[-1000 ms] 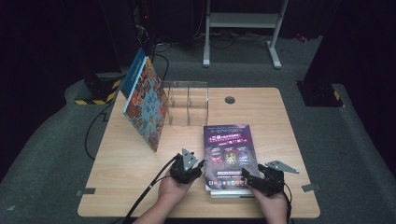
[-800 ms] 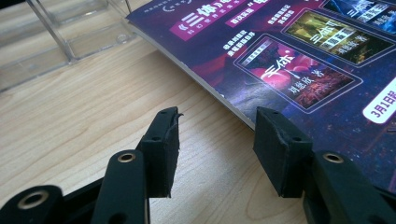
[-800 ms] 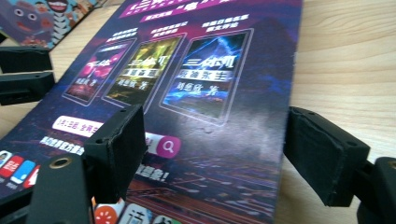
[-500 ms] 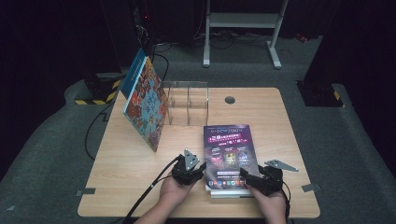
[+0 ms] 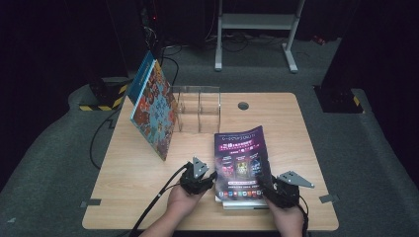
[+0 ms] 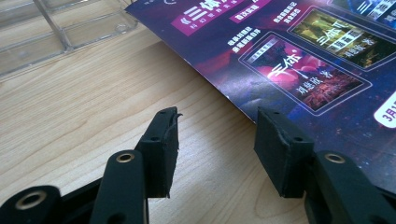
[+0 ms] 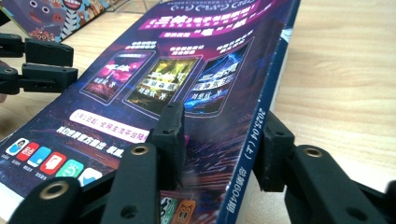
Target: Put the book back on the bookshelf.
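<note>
A light wooden table (image 5: 138, 192) stands in a dark room. A purple magazine (image 5: 241, 163) lies on its near half, just in front of a clear acrylic rack (image 5: 198, 108). The right gripper (image 5: 271, 190), at the magazine's near right corner, has just been closing its jaws, which now straddle the spine edge, one pad on the cover. The left gripper (image 5: 210, 176) sits at the magazine's left edge, jaws parted around it, pressing nothing. A colourful book (image 5: 153, 111) leans left of the rack.

A purple magazine (image 5: 240, 165) with glossy cover panels of book pictures and white lettering lies on the near part of the wooden counter (image 5: 138, 187). Its right spine edge is lifted off the surface, so the cover slopes down toward its left edge.
</note>
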The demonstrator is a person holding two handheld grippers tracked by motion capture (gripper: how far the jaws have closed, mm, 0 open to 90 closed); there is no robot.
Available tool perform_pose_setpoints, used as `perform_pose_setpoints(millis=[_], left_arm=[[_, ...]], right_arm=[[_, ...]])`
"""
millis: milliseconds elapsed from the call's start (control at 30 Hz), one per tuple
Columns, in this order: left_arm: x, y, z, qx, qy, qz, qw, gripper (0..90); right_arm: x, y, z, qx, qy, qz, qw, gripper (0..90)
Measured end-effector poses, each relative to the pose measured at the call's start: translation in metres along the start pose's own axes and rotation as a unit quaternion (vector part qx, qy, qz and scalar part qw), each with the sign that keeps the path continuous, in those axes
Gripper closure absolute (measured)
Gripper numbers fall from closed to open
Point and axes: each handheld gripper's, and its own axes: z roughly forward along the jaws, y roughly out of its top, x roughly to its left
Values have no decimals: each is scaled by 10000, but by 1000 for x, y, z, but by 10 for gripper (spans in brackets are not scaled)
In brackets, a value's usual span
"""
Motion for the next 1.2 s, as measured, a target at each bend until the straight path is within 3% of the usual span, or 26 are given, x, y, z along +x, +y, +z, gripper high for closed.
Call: perform_pose_setpoints(millis=[100,300,600,800,867,967,1100,1133,1200], left_arm=[[1,-1,1,31,15,14,10000,495],[3,-1,2,36,33,22,10000,494],[9,-6,5,107,-21,-109,9999,499],[15,-12,6,196,-27,-223,9996,494],[16,-17,7,351,33,-172,9992,500],[20,-17,5,319,18,-286,9991,505],[24,-19,4,354,50,-389,9986,500],[25,-20,3,359,114,-390,9985,500],[28,-20,1,371,161,-403,9984,499]], right_arm=[[5,3,-3,-33,-60,-179,9998,606],[9,5,-7,-117,13,-221,9997,612],[26,6,-14,-524,19,-515,9973,679],[36,5,-13,-540,110,-563,9969,684],[40,4,-10,-470,174,-622,9968,695],[44,3,-8,-450,186,-674,9965,690],[42,2,-6,-384,170,-604,9973,695],[38,1,-6,-387,174,-470,9980,715],[37,1,-6,-402,191,-424,9981,725]])
